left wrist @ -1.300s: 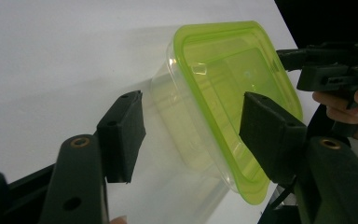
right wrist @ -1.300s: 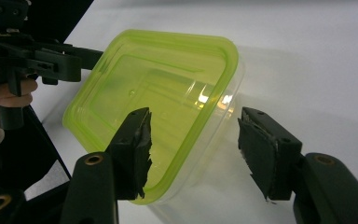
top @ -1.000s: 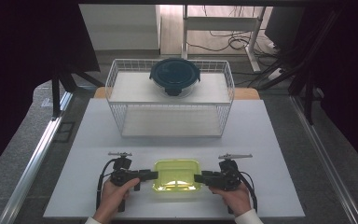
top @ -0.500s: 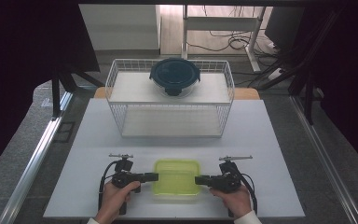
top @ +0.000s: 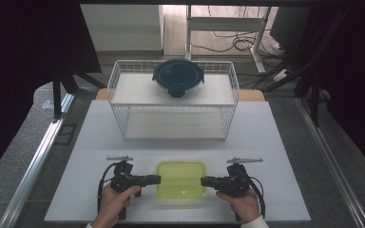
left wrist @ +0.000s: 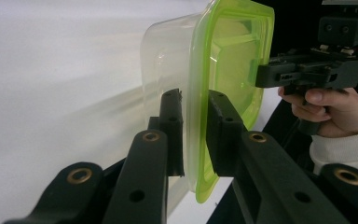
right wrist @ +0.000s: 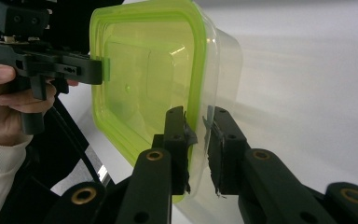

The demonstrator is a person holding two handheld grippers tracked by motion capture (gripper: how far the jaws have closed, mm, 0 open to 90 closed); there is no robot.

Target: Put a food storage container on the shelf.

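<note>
Both my grippers, left (top: 155, 180) and right (top: 206, 180), just closed, fingers clamping the green-lidded container's (top: 181, 179) opposite rims (clear walls visible from the gripper views).

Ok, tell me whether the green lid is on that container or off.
On. The green lid sits flush over the clear container rim, and both gripper views show its edge wrapped round the rim.

— Where does the lidded box (top: 181, 178) sit?
— On the table (top: 285, 156), near its front edge, between the left gripper (top: 155, 179) and right gripper (top: 206, 181).
— And behind it?
— A wire basket (top: 123, 97), with a round container (top: 178, 77) in its far part.
</note>
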